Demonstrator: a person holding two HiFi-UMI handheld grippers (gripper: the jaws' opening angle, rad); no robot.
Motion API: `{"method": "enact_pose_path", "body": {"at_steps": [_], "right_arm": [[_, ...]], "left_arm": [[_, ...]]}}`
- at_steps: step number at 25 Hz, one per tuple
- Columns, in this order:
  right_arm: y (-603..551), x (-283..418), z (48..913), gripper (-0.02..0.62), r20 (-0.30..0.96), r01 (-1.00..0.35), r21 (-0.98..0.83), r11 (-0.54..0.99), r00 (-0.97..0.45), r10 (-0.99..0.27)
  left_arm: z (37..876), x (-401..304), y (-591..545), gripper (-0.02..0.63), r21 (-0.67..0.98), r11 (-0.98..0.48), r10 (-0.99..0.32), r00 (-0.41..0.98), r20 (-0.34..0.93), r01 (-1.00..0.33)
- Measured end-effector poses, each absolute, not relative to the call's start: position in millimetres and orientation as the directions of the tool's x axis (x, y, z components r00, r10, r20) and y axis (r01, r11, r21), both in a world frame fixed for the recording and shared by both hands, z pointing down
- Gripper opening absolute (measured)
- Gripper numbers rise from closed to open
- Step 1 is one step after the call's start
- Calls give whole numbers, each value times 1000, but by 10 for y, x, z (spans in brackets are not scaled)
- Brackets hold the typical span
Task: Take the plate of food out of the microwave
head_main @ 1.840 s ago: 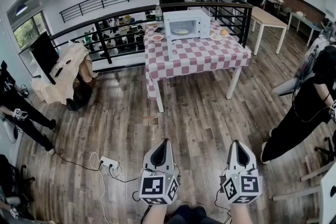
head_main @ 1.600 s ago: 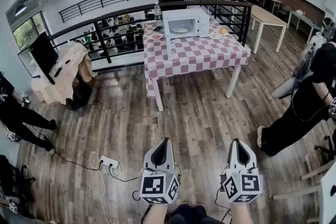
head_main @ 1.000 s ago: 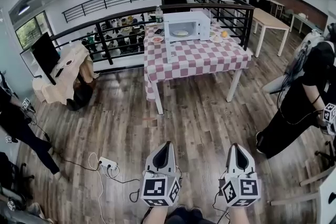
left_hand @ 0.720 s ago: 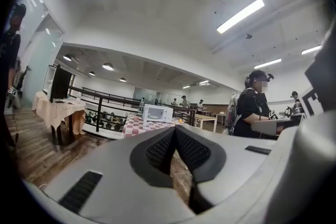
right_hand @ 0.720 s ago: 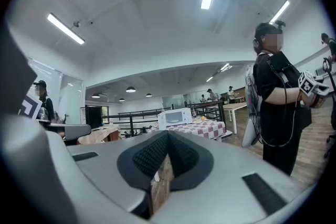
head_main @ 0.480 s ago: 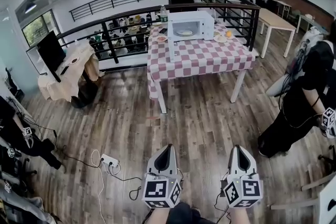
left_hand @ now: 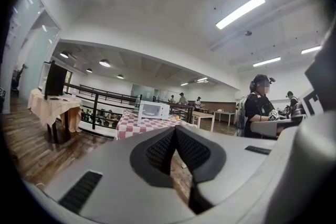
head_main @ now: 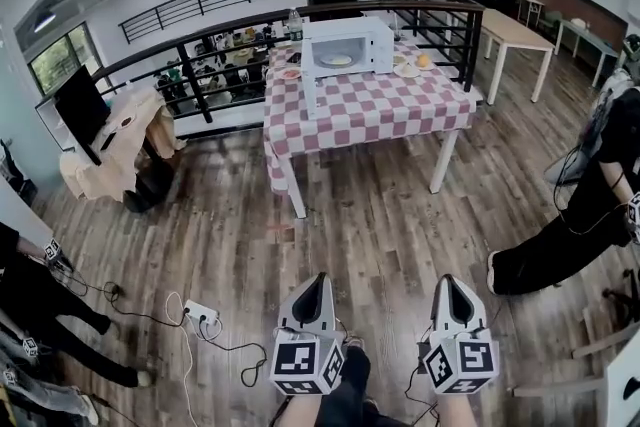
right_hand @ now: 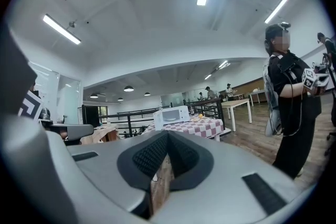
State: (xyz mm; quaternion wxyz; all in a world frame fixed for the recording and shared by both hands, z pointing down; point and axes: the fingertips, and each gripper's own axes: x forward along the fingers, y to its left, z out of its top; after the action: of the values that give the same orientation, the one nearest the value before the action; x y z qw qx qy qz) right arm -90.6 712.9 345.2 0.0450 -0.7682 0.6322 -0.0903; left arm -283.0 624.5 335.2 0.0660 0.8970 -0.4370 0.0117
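Observation:
A white microwave stands at the far side of a table with a red-and-white checked cloth, several steps ahead of me. Its door hangs open at the left, and a plate of food lies inside. My left gripper and right gripper are side by side low in the head view, far from the table. Both are shut with nothing between their fingers. The microwave shows small above the left gripper in the left gripper view. In the right gripper view the microwave sits above the right gripper.
Wooden floor lies between me and the table. A power strip with cables lies on the floor at left. One person in black stands at right, another at left. A black railing runs behind the table. Small plates flank the microwave.
The head view has swung, so the table and microwave now sit further left. The person at the left has shifted. Both grippers stay shut and low in the view.

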Motion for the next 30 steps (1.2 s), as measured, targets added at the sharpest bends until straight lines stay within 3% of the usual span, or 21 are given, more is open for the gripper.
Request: {"method": "enact_pose_path", "body": {"at_steps": [30], "right_arm": [[4424, -463, 3407, -9, 83, -964, -167, -208, 197, -977]], "left_arm": [[3292, -2209, 3566, 20, 119, -649, -752, 657, 51, -751]]}}
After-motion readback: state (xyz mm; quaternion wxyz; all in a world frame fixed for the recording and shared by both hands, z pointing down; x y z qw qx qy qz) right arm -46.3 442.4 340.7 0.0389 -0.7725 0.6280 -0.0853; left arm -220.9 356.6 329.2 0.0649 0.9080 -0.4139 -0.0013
